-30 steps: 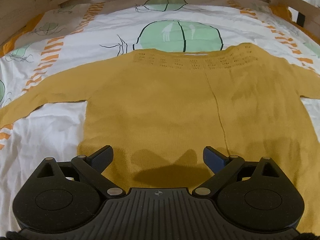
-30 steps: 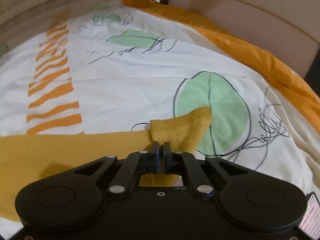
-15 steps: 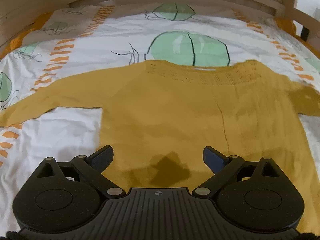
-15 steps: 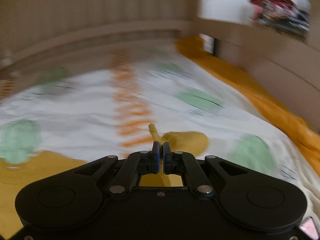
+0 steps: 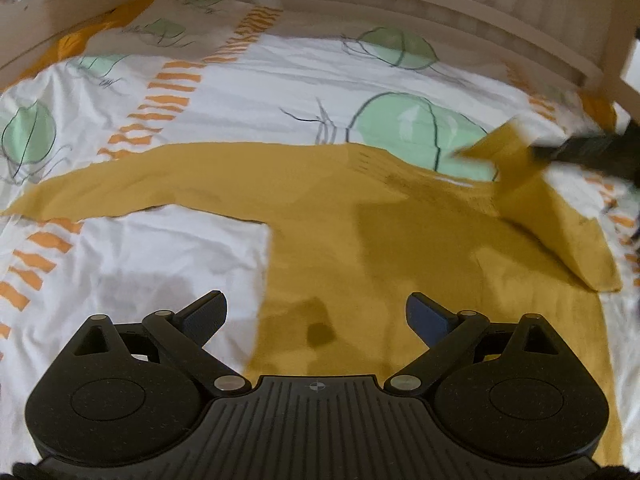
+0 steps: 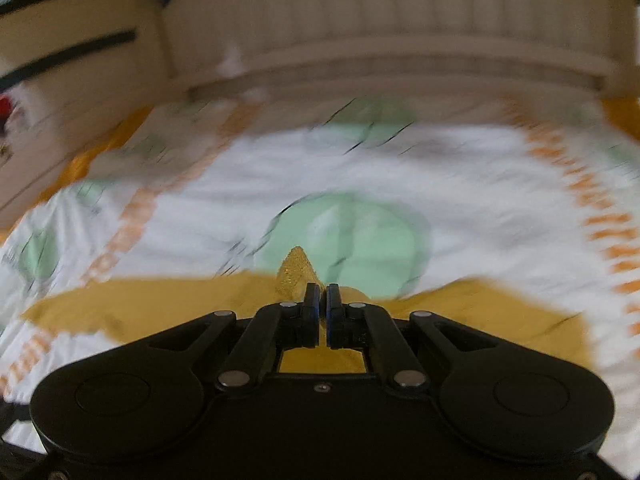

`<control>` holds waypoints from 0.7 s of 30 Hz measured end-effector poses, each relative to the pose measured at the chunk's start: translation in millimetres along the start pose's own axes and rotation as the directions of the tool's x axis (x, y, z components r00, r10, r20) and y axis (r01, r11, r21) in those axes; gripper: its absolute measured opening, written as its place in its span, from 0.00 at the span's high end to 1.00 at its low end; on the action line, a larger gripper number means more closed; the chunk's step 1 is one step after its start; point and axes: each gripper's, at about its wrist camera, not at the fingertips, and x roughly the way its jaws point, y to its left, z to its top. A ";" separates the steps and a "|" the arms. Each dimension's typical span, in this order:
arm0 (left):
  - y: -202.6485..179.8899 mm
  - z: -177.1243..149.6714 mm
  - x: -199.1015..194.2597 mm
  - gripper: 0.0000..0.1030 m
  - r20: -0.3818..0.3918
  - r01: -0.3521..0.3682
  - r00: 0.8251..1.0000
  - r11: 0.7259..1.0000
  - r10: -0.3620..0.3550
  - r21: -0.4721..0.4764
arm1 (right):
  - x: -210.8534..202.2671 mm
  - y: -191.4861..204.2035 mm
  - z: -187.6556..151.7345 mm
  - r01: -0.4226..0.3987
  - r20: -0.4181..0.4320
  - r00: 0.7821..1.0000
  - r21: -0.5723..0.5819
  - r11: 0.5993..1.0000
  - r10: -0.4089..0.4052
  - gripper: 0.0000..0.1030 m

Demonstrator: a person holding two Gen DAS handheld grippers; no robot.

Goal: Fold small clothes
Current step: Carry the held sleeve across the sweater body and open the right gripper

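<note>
A mustard-yellow knit sweater [image 5: 360, 248] lies flat on the bed, its left sleeve [image 5: 120, 188] stretched out to the left. My left gripper [image 5: 316, 316] hovers open over the sweater's lower left edge, with nothing between its fingers. My right gripper [image 6: 322, 300] is shut on the cuff of the right sleeve [image 6: 296, 276] and holds it up off the bed. In the left wrist view that right gripper [image 5: 548, 151] is a black blur at the far right. The lifted sleeve [image 5: 532, 200] slopes from it down onto the sweater's right shoulder.
The sheet [image 5: 280, 80] is white with green circles and orange stripes. A pale wooden headboard [image 5: 400, 4] curves along the far side, and an orange cover [image 5: 76, 44] shows at the bed's edges. Blurred pale furniture [image 6: 60, 60] stands beyond the bed's left side.
My right gripper has swung the cuff up and leftward from the bare sheet towards the sweater's neckline; the sleeve now doubles back. My left gripper shifted left and up, still open.
</note>
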 end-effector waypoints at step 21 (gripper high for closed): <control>-2.5 12.9 47.1 0.05 0.015 0.137 0.990 0.990 -0.138 0.043 | -30.8 -32.6 -84.9 0.004 -0.005 1.000 0.043 0.999 -0.004 0.50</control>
